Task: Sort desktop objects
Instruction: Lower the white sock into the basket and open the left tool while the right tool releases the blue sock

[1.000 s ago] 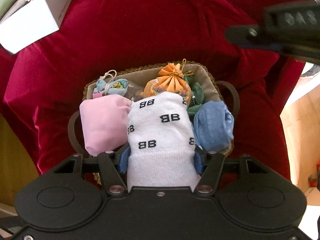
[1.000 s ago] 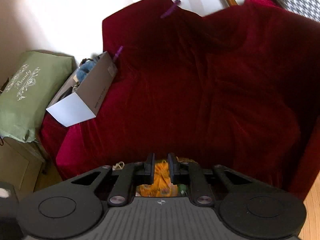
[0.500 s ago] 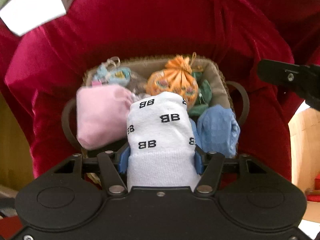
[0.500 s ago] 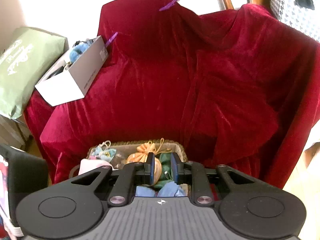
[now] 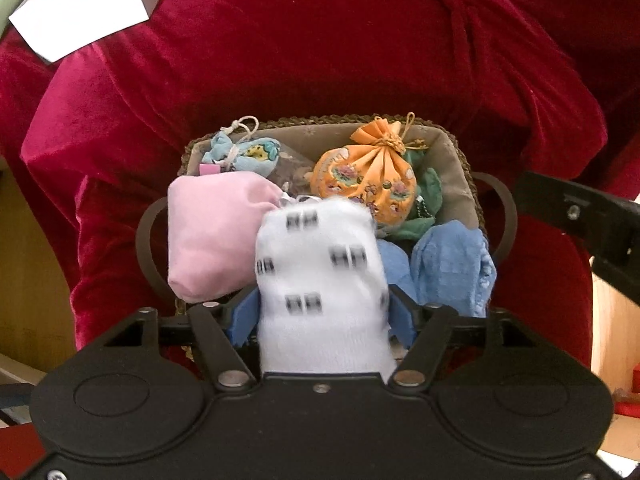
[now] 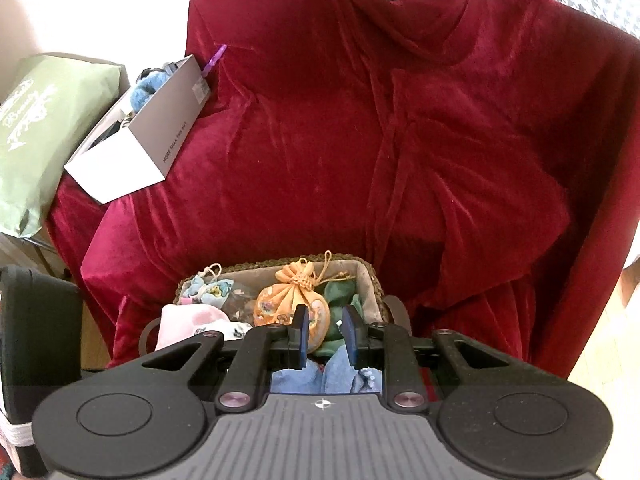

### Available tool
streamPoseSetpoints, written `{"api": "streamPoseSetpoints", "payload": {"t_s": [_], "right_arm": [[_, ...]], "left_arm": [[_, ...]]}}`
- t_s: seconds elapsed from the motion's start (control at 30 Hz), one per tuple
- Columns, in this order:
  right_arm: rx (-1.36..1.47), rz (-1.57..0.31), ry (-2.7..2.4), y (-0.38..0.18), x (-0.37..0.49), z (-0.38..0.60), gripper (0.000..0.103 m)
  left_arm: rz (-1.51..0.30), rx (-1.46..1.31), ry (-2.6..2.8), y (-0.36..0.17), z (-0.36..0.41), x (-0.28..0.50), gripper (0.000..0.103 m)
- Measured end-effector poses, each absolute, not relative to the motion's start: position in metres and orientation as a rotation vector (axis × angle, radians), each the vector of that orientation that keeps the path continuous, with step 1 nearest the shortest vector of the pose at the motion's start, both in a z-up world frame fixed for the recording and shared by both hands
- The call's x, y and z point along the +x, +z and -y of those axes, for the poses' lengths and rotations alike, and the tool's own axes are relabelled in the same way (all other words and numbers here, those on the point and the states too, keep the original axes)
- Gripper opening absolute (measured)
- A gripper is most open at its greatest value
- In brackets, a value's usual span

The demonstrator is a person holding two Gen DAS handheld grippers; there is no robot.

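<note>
The jaws of the left gripper (image 5: 322, 312) are being opened around a white rolled sock (image 5: 320, 276), which is blurred and seen at the 6 o'clock edge of the woven basket (image 5: 466, 160), between a pink pouch (image 5: 216, 232) and blue socks (image 5: 452, 264); the right gripper (image 6: 324, 334) is clenched, empty, above the basket

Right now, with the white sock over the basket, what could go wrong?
The left gripper is opening, with the white sock between its fingers. The sock may slide off the pink pouch and blue socks and land outside the basket, which already looks full. The right gripper hangs close over the orange pouch and could snag its cord.
</note>
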State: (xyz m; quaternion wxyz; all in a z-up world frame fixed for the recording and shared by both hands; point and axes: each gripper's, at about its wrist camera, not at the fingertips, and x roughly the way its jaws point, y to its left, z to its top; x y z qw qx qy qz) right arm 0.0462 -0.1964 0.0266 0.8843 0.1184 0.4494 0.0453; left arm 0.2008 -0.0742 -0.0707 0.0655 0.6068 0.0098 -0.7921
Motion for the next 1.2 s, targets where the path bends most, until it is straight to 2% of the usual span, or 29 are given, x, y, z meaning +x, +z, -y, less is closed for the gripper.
{"api": "streamPoseSetpoints", "payload": {"t_s": [0.1,0.33,0.4,0.53,0.73,0.8,0.9,1.07,1.2], "right_arm": [[0.257,-0.943,0.095,0.024,0.046,0.198,0.022],[0.272,-0.949,0.1,0.023,0.045,0.2,0.023],[0.273,-0.947,0.098,0.024,0.044,0.201,0.029],[0.267,-0.944,0.093,0.025,0.042,0.201,0.033],[0.251,-0.948,0.084,0.029,0.035,0.2,0.058],[0.25,-0.956,0.082,0.031,0.033,0.199,0.077],[0.251,-0.97,0.089,0.034,0.028,0.196,0.086],[0.254,-1.017,0.081,0.034,0.02,0.187,0.091],[0.244,-1.038,0.066,0.031,0.013,0.18,0.091]], "left_arm": [[-0.001,1.817,-2.402,-0.069,0.07,0.2,0.073],[0.019,1.796,-2.415,-0.066,0.071,0.196,0.075],[0.046,1.802,-2.399,-0.065,0.07,0.197,0.079],[0.074,1.792,-2.412,-0.058,0.069,0.206,0.079],[0.051,1.79,-2.431,-0.038,0.073,0.229,0.083],[0.041,1.799,-2.436,-0.034,0.074,0.238,0.083],[0.027,1.816,-2.436,-0.029,0.074,0.251,0.09],[0.123,1.848,-2.375,-0.03,0.072,0.269,0.093],[0.076,1.778,-2.384,-0.021,0.084,0.279,0.093]]}}
